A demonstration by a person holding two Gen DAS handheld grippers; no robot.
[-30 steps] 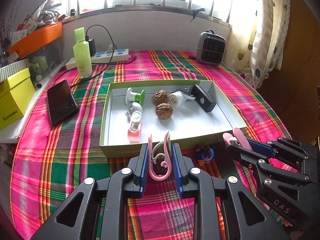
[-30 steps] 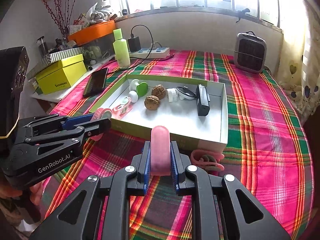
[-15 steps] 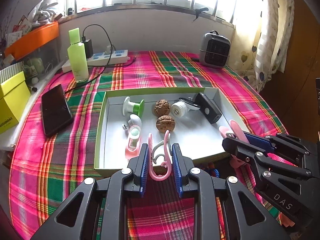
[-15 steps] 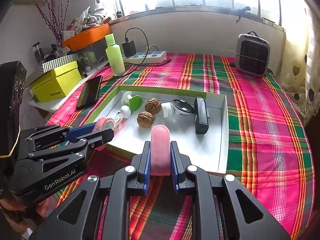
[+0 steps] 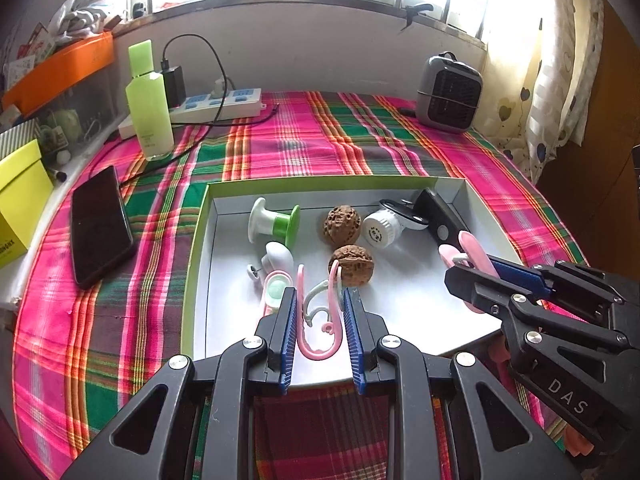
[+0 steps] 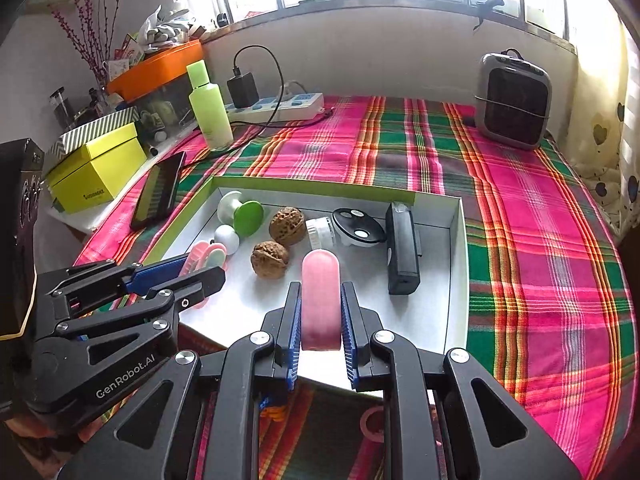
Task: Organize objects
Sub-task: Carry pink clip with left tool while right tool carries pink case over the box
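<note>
The left gripper (image 5: 319, 322) jaws pinch a pink hook clip (image 5: 320, 312) over the white tray (image 5: 416, 304), presumably for dropping inside; the right gripper (image 6: 320, 320) jaws clamp a pink capsule (image 6: 321, 296) beside it, likewise poised.

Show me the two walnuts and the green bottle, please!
Far walnut (image 5: 342, 226), left wrist view, on its bumpy shell.
Near walnut (image 5: 352, 266), left wrist view, on top of the shell.
Green bottle (image 6: 210, 114), right wrist view, on the middle of its body.
</note>
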